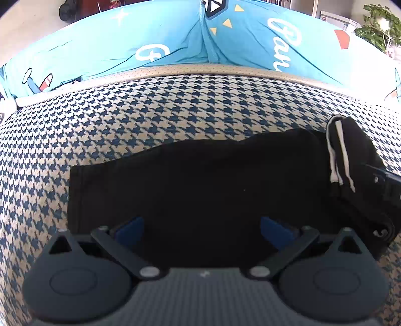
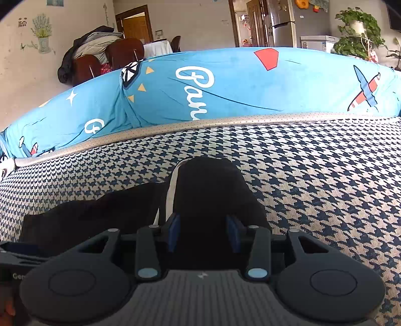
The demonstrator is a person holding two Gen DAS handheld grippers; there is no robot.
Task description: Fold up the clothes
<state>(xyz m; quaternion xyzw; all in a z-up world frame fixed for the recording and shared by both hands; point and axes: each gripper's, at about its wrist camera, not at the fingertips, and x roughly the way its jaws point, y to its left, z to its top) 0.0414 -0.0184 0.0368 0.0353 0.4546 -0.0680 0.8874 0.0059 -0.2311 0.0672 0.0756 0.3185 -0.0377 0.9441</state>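
Note:
A black garment (image 1: pixel 188 188) lies flat on the houndstooth cover (image 1: pixel 150 112). My left gripper (image 1: pixel 203 230) hovers over its near part, open wide, blue pads well apart and nothing pinched. At the garment's right end a bunched fold with white stripes (image 1: pixel 340 155) stands up, held by my right gripper (image 1: pixel 386 180). In the right wrist view the right gripper (image 2: pixel 204 233) is shut on that black fold (image 2: pixel 210 190), which fills the gap between the blue pads. The flat part of the garment (image 2: pixel 87 213) stretches to the left. The left gripper's body (image 2: pixel 15 253) shows at the lower left edge.
A long blue printed cushion (image 2: pixel 250 87) runs along the back behind a beige piped edge (image 2: pixel 225 120). Bare houndstooth cover (image 2: pixel 313 175) lies right of the fold. Beyond are chairs with a coat (image 2: pixel 100 50), a fridge (image 2: pixel 283 22) and a plant (image 2: pixel 358 30).

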